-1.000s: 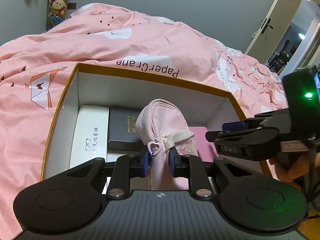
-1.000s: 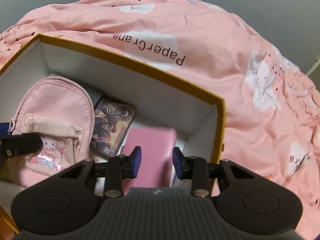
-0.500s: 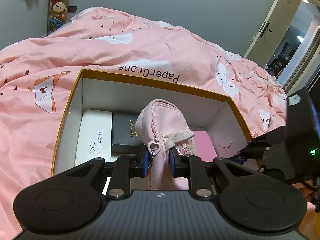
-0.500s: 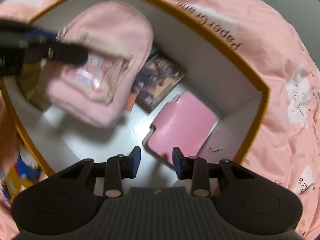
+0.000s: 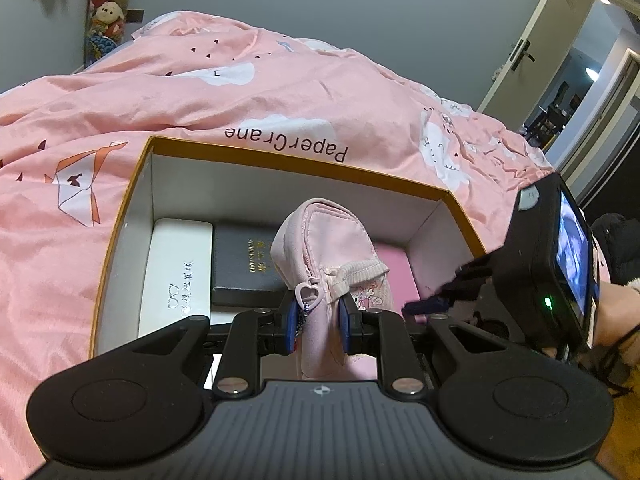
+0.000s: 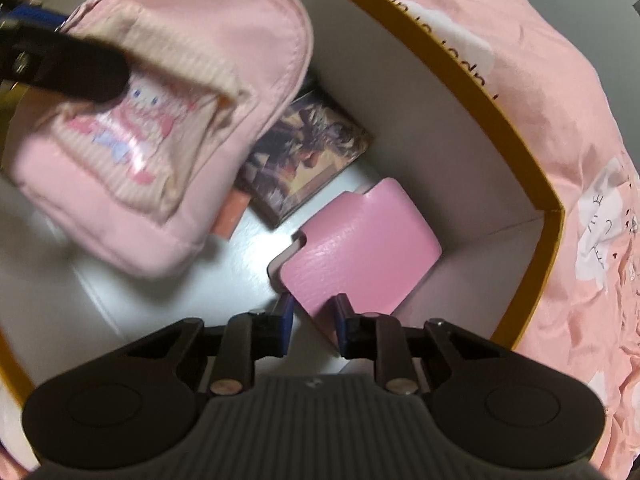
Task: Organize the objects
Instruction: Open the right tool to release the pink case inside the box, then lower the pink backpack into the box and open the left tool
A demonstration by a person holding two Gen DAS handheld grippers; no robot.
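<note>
My left gripper point(image 5: 319, 322) is shut on a small pink pouch point(image 5: 328, 248) and holds it upright above the open orange-rimmed box point(image 5: 280, 154). The pouch also shows at the upper left of the right wrist view point(image 6: 160, 120). My right gripper point(image 6: 313, 320) is open, lowered into the box, its fingertips at the near corner of a pink wallet point(image 6: 360, 248) lying on the box floor. In the left wrist view the right gripper point(image 5: 428, 304) reaches in at the box's right side.
In the box lie a white glasses case point(image 5: 176, 276), a dark book point(image 5: 244, 268) and an illustrated card box point(image 6: 308, 160). The box sits on a bed with a pink quilt point(image 5: 200, 92). A door point(image 5: 532, 52) stands at the right.
My right gripper has tipped downward and moved into the box, closing in on the pink wallet. My left gripper still holds the pouch, nearly in the same place.
</note>
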